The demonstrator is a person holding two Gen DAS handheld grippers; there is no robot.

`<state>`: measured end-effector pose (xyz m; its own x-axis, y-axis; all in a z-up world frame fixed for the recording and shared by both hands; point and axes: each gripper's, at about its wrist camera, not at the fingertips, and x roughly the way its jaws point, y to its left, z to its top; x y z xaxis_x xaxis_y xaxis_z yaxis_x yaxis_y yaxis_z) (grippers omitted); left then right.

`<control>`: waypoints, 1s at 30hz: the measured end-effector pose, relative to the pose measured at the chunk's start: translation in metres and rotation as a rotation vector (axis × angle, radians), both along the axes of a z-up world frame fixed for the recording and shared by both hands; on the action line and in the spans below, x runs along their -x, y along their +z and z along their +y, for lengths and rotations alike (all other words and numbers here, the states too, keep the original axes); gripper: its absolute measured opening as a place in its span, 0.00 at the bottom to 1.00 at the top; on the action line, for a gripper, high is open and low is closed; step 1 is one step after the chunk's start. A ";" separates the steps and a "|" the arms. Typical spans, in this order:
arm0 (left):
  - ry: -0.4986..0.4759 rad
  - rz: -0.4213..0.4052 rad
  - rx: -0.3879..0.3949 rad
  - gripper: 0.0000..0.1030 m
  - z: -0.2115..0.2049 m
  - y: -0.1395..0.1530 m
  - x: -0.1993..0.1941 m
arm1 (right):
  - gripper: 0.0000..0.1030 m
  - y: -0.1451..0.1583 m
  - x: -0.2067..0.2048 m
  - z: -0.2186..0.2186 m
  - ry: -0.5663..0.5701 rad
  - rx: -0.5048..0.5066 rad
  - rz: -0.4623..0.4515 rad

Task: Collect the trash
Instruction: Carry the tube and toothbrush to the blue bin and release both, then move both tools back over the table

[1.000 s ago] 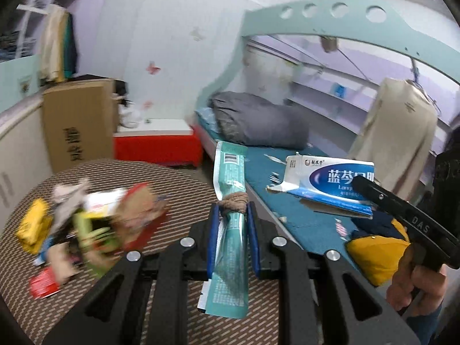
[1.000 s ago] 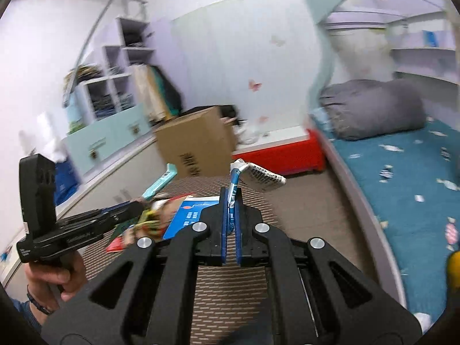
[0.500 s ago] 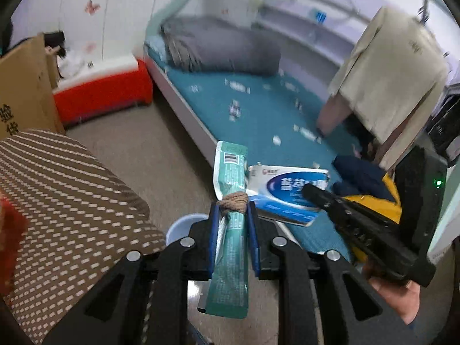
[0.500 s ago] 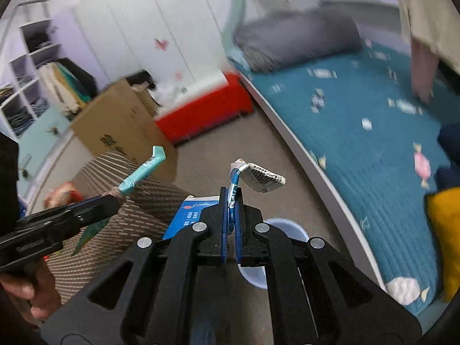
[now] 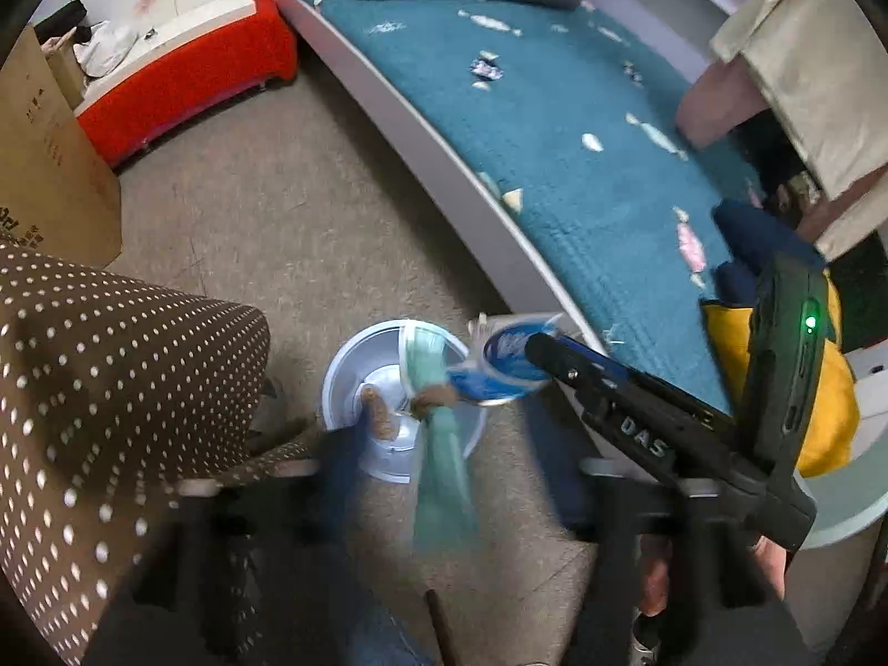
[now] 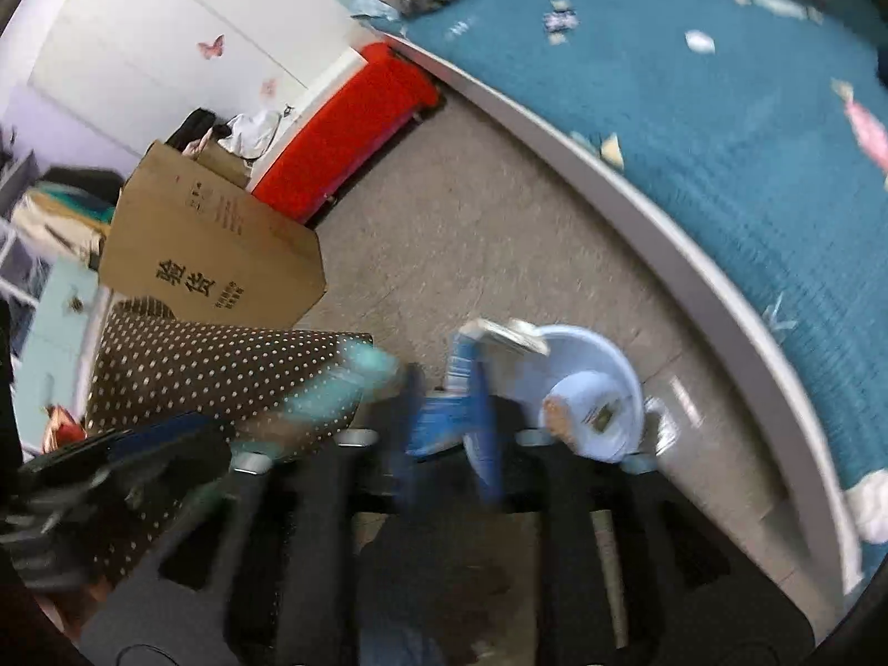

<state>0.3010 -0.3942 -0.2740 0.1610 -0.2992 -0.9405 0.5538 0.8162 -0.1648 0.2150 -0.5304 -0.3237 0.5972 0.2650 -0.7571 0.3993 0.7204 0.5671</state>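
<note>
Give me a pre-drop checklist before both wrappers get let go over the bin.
1. Teal wrapper over the bin's opening: ok; in the left wrist view its upper end lies across the pale blue bin.
2. Blue and white packet over the opening: not ok; in that view it hangs mostly past the bin's right rim.
3. Left gripper hold on the teal wrapper: cannot tell; the jaws are blurred.
4. Right gripper hold on the packet: cannot tell, blurred too.
5. Bin upright on the floor, with room inside: ok; only a small brown scrap shows in it.
6. Motion settled: not ok; both views are smeared.
</note>
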 end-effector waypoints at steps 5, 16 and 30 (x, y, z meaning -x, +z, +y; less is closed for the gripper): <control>0.017 -0.032 -0.031 0.82 -0.005 0.001 -0.005 | 0.79 -0.010 0.011 -0.008 -0.040 -0.043 -0.016; 0.031 -0.208 0.043 0.88 0.020 0.056 0.027 | 0.94 0.040 0.044 -0.003 -0.117 0.054 -0.052; 0.039 -0.480 0.196 0.91 0.096 0.172 0.105 | 0.94 0.171 0.078 0.066 -0.098 0.189 -0.240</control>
<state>0.1957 -0.2977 -0.1025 0.5754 -0.4472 -0.6848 0.5741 0.8172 -0.0513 0.1369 -0.4642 -0.1523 0.7803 0.0658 -0.6219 0.3429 0.7867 0.5134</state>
